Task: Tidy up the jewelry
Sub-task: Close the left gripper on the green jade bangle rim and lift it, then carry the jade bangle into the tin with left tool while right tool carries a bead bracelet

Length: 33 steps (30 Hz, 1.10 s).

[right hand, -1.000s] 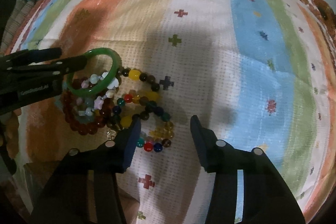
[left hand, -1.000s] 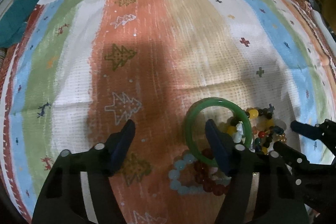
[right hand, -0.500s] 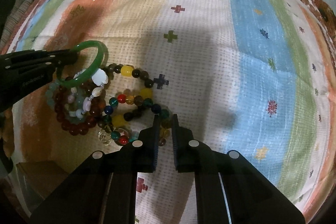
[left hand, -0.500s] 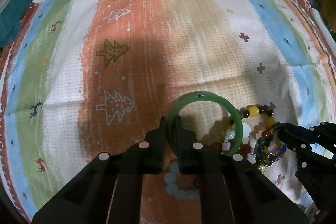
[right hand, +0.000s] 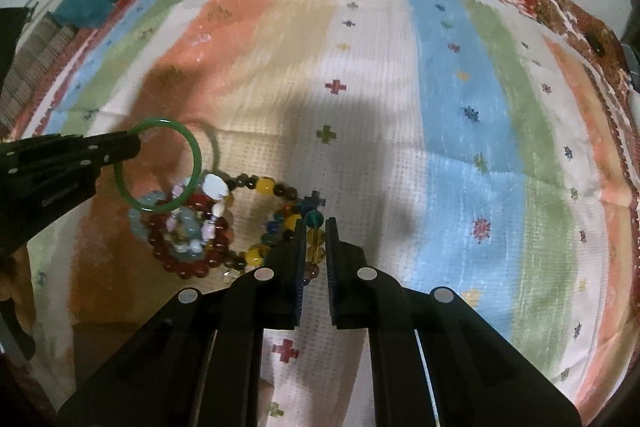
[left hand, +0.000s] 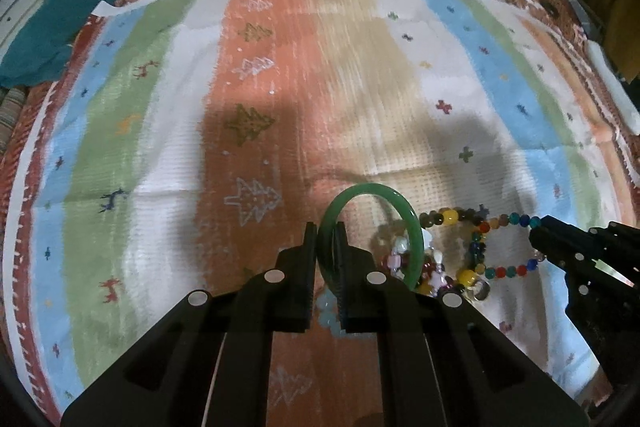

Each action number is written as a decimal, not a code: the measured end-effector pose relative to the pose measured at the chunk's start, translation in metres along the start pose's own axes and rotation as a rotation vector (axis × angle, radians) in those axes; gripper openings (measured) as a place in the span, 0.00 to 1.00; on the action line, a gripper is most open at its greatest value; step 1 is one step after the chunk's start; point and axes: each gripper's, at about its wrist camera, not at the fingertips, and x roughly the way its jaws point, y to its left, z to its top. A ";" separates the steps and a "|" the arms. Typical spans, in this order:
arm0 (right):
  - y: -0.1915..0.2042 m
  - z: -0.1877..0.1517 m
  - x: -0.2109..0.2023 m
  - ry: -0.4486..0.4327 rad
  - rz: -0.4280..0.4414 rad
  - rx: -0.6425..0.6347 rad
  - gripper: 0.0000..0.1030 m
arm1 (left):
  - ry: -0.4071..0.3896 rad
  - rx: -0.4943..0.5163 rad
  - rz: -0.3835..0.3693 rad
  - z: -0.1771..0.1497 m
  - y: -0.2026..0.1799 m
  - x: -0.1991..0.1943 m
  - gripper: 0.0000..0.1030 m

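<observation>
We find the left gripper (left hand: 327, 241) clamped on the green bangle's (left hand: 412, 223) left rim; the right gripper (right hand: 316, 235) pinches the multicoloured bead bracelet (right hand: 280, 201).

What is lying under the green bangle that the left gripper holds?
Under the green bangle, held by the left gripper, lie a dark red bead bracelet and a pale blue one. The gripper hides the cloth beneath.

Dim warm light, broad soft shadows on the striped cloth (left hand: 360, 99) centre, streaky motion blur toward 12 o'clock, fisheye bending, dark corners.
</observation>
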 end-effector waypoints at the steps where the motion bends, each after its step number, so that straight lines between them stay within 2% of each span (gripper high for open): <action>1: -0.003 -0.005 -0.005 -0.007 0.002 -0.002 0.10 | -0.005 0.001 0.003 -0.001 0.000 -0.003 0.08; 15: 0.007 -0.016 -0.057 -0.149 0.024 0.008 0.10 | -0.092 -0.021 -0.007 -0.022 -0.004 -0.061 0.08; 19: 0.011 -0.020 -0.066 -0.153 0.025 -0.007 0.10 | -0.112 -0.004 -0.005 -0.030 -0.010 -0.074 0.08; 26: 0.014 -0.029 -0.087 -0.223 0.027 -0.010 0.10 | -0.131 0.006 -0.011 -0.042 -0.016 -0.089 0.08; 33: 0.028 -0.044 -0.103 -0.257 0.027 -0.047 0.10 | -0.165 -0.019 -0.025 -0.056 -0.013 -0.106 0.08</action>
